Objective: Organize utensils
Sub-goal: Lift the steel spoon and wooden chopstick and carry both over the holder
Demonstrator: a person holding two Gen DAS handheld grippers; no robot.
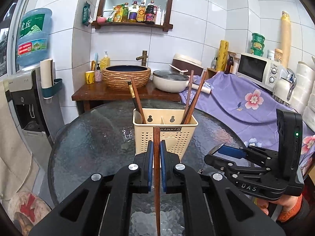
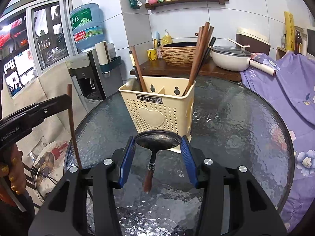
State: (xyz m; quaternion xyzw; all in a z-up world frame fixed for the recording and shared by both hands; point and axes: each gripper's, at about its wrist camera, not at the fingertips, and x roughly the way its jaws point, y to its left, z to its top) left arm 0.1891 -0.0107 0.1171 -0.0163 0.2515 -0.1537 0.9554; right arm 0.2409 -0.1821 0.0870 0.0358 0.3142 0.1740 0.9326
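A cream perforated utensil holder [image 1: 165, 131] [image 2: 157, 106] with two compartments stands on the round glass table [image 1: 94, 137] [image 2: 236, 129]. Chopsticks lean in both compartments, and a pale spoon sits in the left one. My left gripper [image 1: 157, 147] is shut on a brown wooden chopstick [image 1: 157, 169], held upright just in front of the holder. That chopstick [image 2: 73, 125] also shows at the left of the right wrist view. My right gripper [image 2: 158, 141] grips the bowl of a dark spoon [image 2: 157, 140] between its blue pads [image 2: 128, 157], the handle hanging toward the camera.
Behind the table, a wooden stand carries a woven basin [image 1: 127, 74] and a white lidded pan [image 1: 170, 79]. A purple floral cloth [image 1: 246, 102] covers the counter at right, with a microwave [image 1: 258, 68]. A water dispenser [image 1: 25, 90] stands at left.
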